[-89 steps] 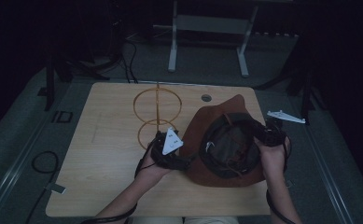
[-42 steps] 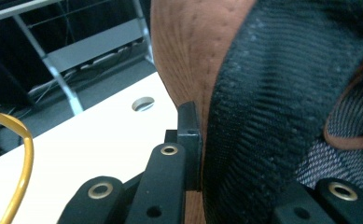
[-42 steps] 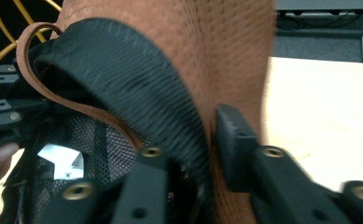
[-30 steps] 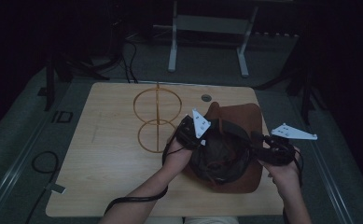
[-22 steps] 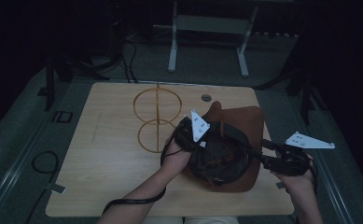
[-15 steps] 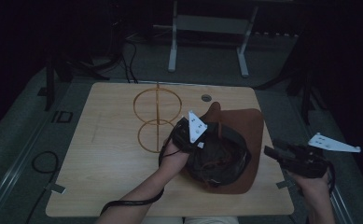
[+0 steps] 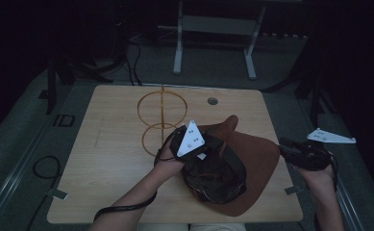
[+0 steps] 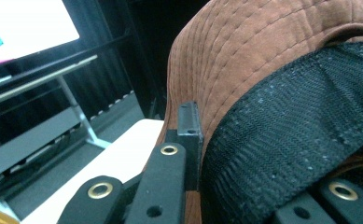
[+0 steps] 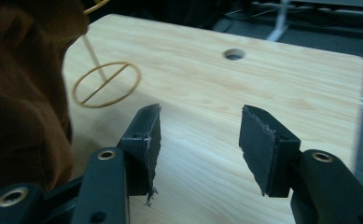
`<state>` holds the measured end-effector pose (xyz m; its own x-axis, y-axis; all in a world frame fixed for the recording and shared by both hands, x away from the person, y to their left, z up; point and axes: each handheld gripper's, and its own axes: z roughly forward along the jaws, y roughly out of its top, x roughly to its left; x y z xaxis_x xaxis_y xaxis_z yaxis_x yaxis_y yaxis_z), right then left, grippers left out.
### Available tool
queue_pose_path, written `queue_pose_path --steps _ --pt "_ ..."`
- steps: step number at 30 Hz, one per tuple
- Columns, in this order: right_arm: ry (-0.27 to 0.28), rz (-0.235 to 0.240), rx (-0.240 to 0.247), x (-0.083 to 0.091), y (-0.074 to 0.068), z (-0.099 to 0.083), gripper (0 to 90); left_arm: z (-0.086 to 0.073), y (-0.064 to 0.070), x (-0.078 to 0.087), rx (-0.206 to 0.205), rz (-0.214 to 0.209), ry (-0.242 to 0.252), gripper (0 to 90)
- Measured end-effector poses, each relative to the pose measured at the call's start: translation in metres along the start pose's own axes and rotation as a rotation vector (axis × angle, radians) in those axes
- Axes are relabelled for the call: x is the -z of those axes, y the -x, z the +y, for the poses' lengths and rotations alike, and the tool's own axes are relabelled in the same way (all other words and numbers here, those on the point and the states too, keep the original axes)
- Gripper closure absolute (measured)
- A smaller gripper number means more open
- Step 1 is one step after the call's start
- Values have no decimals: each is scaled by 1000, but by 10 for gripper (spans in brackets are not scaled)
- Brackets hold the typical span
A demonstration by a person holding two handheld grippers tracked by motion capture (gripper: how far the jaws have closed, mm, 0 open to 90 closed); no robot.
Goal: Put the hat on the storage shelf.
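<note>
Hat (image 7: pixel 252 163): upside down on the table's (image 7: pixel 117 144) right half, brim near the right edge.
Left gripper (image 7: pixel 208 147): clamped on the hat's brim.
Right gripper (image 7: pixel 290 147): jaws wide apart, empty, off the right edge.
Wire stand (image 7: pixel 161 120): just left of the hat.

High view: fixed above person's side, faces forward and down, takes in whole worktop (image 7: pixel 117 159) from afar.

Left gripper view: rides left claw (image 8: pixel 244 186), looks along jaws, pressed close against brown hat (image 8: pixel 263 60).

Right gripper view: rides right claw (image 9: pixel 198 140), low over worktop, faces wire stand (image 9: pixel 105 84).

Shared: hat, stand, worktop in high and right gripper views.
</note>
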<state>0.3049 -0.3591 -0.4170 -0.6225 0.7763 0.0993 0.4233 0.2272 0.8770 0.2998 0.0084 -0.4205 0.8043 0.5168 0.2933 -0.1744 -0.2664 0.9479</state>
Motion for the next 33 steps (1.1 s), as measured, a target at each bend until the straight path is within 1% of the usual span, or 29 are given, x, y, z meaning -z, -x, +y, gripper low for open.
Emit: queue_pose_path --steps 1,2,3,4,5,6,8,11,12,13,15,17,21,22,24,27,29,31,33 --pt "-6 15 8 -5 -3 1 487 1 1 1 -11 -6 7 862" --pt "-15 26 18 -9 -6 2 488 2 1 2 -12 -30 20 862" --pt "-20 40 24 -14 -9 3 495 3 2 3 -20 -42 39 862" --pt "-32 49 32 -19 -13 4 497 4 3 4 -31 -57 48 862" --pt "-44 47 41 -24 -17 6 506 5 4 4 -35 -74 53 863" --pt "-47 57 51 -28 -20 7 509 6 5 4 -45 -84 54 862" --pt "-40 94 57 -33 -28 9 515 6 7 4 -52 -111 60 862" --pt "-18 181 88 -38 -39 11 523 5 9 2 -58 -125 64 862" --pt "-14 201 98 -39 -43 11 526 5 10 0 -64 -115 57 862" --pt "-10 214 110 -41 -47 12 528 5 11 -1 -62 -116 52 862" --pt "-5 246 128 -43 -54 13 522 4 13 -3 -79 -110 46 862" --pt "-4 263 162 -46 -61 14 499 4 15 -4 -83 -118 45 862" --pt "9 315 214 -53 -74 14 444 4 18 -8 -90 -132 42 862" --pt "16 335 217 -55 -77 14 432 4 19 -8 -90 -134 42 862" --pt "44 371 218 -57 -81 15 425 4 20 -10 -76 -132 51 862" --pt "72 406 215 -59 -83 18 413 6 20 -10 -66 -131 65 862" --pt "84 434 212 -60 -84 19 407 9 21 -11 -71 -132 71 861" --pt "98 444 212 -61 -85 20 404 12 22 -11 -65 -129 78 861" --pt "108 452 210 -61 -86 21 405 13 24 -12 -72 -122 82 861"
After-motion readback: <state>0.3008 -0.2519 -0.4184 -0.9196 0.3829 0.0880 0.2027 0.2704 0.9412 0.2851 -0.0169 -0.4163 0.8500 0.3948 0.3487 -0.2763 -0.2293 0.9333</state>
